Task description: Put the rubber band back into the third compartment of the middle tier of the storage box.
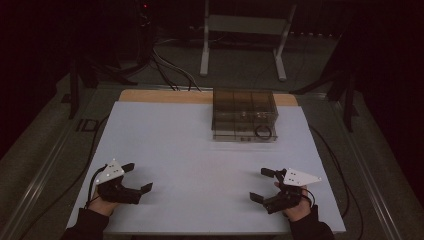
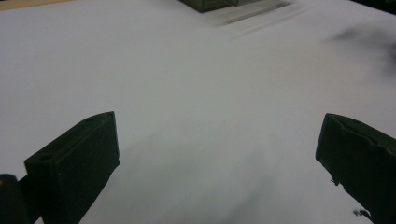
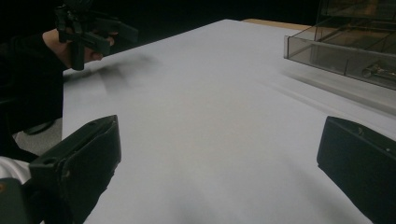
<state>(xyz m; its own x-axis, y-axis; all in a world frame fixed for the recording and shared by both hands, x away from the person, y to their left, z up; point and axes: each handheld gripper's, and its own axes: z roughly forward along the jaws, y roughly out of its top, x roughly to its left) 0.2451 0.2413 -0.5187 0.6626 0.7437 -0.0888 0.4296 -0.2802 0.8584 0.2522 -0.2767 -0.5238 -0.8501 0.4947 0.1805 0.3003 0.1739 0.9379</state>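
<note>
From the high view, your left gripper point(image 1: 138, 177) and right gripper point(image 1: 262, 184) both rest low over the near edge of the white table point(image 1: 170, 145), jaws spread apart and holding nothing. The thing nearest them is the clear compartment box point(image 1: 244, 116) at the far side, well apart from both grippers and closer to your right. A dark ring point(image 1: 263, 132) lies in its front right compartment.

In the left gripper view, your jaws stand wide over bare tabletop, and a corner of the box point(image 2: 208, 4) peeks in at the top edge, blurred.

In the right gripper view, the jaws are likewise apart. The box point(image 3: 345, 42) sits ahead to the right, its thin see-through walls upright, and a small dark item point(image 3: 378, 72) rests inside the near compartment; what it is stays unclear here. Your left gripper point(image 3: 88, 32) shows far off.

Judge the box as light, rigid and slick: hard plastic that may slide or crack under a hard squeeze. Take it by a wall or rim, gently, with the other gripper steadying it.
</note>
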